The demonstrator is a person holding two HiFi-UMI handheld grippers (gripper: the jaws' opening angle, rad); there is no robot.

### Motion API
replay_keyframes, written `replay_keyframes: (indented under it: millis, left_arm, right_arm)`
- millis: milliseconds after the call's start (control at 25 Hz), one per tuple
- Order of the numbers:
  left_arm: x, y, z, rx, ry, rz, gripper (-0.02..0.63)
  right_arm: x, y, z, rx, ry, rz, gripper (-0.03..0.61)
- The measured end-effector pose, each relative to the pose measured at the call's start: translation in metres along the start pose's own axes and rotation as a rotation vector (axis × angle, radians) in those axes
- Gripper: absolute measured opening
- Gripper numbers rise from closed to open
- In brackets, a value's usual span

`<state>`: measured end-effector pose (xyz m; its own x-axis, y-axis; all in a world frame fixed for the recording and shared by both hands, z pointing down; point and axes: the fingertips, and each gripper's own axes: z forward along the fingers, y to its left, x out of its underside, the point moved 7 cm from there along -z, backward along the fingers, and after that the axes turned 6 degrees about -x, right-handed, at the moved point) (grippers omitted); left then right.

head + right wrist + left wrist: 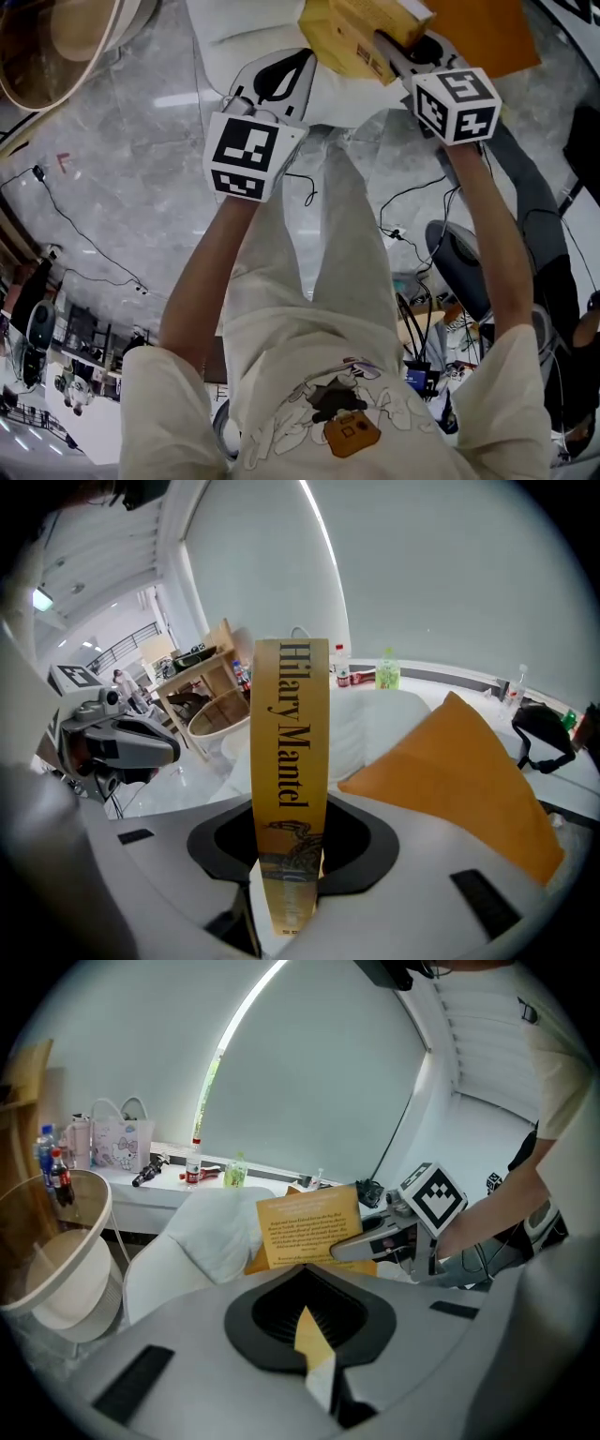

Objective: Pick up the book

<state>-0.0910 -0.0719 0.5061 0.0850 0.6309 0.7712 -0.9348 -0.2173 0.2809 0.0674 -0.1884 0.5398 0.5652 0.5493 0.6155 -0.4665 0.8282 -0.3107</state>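
Note:
My right gripper (394,47) is shut on a yellow book (361,33) and holds it up over the white armchair (239,28). In the right gripper view the book's spine (291,761) stands upright between the jaws (286,892). The left gripper view shows the book's back cover (309,1227) with the right gripper (342,1249) clamped on its lower right part. My left gripper (281,75) hangs left of the book, apart from it. Its jaws stand together (323,1372), with a thin pale yellow sliver showing where they meet; what it is I cannot tell.
An orange cushion (459,780) lies on the armchair beside a white cushion (220,1227). A round wooden side table (56,47) stands at the left. Bottles and a bag (122,1143) sit on the far ledge. Cables (84,234) and a chair base (459,253) are on the marble floor.

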Motion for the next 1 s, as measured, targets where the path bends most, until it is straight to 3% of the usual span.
replay_keyframes:
  millis: [120,360,480,640,1000]
  left_arm:
    - [-0.015,-0.033,-0.015,-0.037,-0.016,-0.028,-0.005]
    - [-0.046,-0.138,-0.029,-0.046,-0.051,0.011,-0.005]
    - [-0.048,-0.150,-0.045,-0.055,-0.073,0.037,-0.005]
    - [-0.068,-0.149,-0.074,-0.038,-0.092,0.045,-0.005]
    - [-0.109,-0.199,-0.122,-0.006,-0.121,0.068,-0.005]
  right_arm:
    - [0.002,0.005,-0.049,-0.007,-0.042,-0.008,0.160]
    - [0.031,-0.002,-0.161,-0.006,-0.125,0.010,0.160]
    - [0.039,0.012,-0.178,0.013,-0.171,0.016,0.160]
    - [0.018,0.039,-0.201,0.023,-0.209,0.032,0.160]
    - [-0.007,0.075,-0.273,0.028,-0.308,0.047,0.160]
